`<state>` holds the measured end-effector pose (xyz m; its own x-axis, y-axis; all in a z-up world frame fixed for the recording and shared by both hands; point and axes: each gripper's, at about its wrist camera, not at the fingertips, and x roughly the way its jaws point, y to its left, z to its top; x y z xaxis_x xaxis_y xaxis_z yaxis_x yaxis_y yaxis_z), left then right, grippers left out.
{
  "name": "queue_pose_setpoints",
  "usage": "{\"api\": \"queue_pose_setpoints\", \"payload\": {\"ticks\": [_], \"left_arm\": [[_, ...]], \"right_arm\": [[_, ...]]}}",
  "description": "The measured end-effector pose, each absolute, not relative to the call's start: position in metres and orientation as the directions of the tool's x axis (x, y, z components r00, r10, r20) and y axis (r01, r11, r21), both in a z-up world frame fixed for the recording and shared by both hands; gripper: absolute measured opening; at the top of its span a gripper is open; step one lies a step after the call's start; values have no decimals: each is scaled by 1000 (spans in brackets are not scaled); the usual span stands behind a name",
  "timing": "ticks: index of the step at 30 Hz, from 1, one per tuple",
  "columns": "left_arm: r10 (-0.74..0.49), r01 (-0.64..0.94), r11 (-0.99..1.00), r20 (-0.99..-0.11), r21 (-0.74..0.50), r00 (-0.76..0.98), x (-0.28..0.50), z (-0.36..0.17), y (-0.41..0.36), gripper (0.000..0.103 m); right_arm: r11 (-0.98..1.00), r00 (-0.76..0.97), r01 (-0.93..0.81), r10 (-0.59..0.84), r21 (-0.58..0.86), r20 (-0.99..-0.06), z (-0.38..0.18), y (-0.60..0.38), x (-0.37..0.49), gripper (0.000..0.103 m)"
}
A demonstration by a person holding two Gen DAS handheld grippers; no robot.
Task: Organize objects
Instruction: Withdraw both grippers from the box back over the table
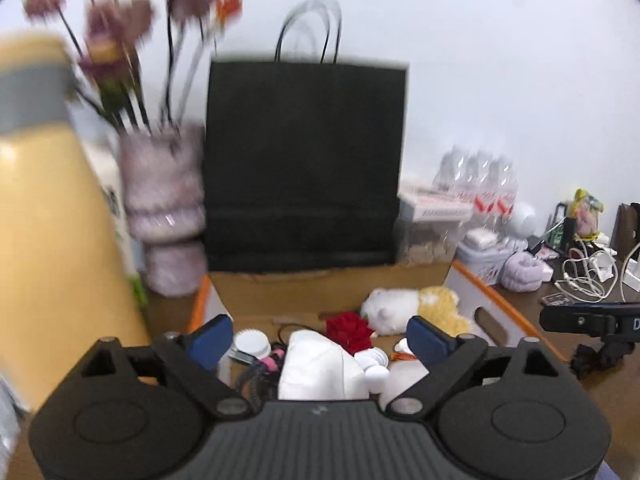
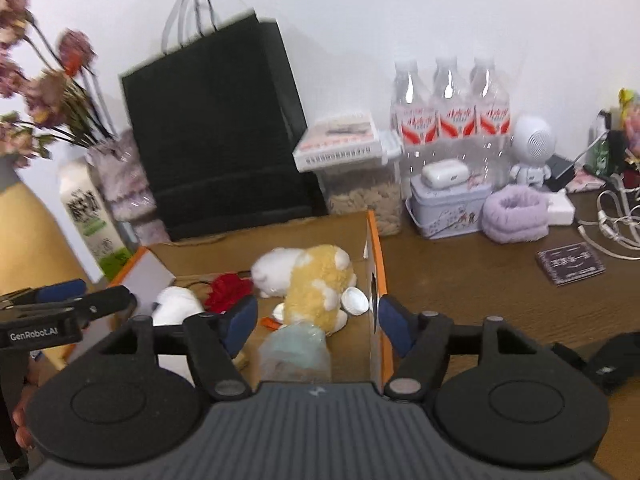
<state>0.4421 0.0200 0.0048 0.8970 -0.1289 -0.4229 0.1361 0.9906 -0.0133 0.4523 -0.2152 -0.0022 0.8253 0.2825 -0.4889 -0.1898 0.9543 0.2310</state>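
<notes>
An open cardboard box with orange edges holds a white and yellow plush toy, a red flower, a white folded cloth and a round white brush. My left gripper hangs open over the box with nothing between its blue pads. In the right wrist view the plush toy, a white cap and a clear bag lie in the box. My right gripper is open, and the box's right wall stands just inside its right pad.
A black paper bag stands behind the box, with a vase of purple flowers to its left. Water bottles, a lidded container, a tin, a purple band and white cables crowd the brown table on the right.
</notes>
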Motion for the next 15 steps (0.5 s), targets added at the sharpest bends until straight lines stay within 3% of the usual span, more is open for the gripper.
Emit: {"api": "queue_pose_setpoints", "payload": {"ticks": [4, 10, 15], "left_arm": [[-156, 169, 986, -378, 2, 913, 373, 19, 14, 102], [-196, 194, 980, -407, -46, 892, 274, 16, 13, 102], [-232, 222, 972, -446, -75, 864, 191, -16, 15, 103]], "right_arm": [[958, 842, -217, 280, 186, -462, 2, -217, 395, 87], [948, 814, -248, 315, 199, -487, -18, -217, 303, 88], [960, 817, -266, 275, 90, -507, -44, -211, 209, 100]]}}
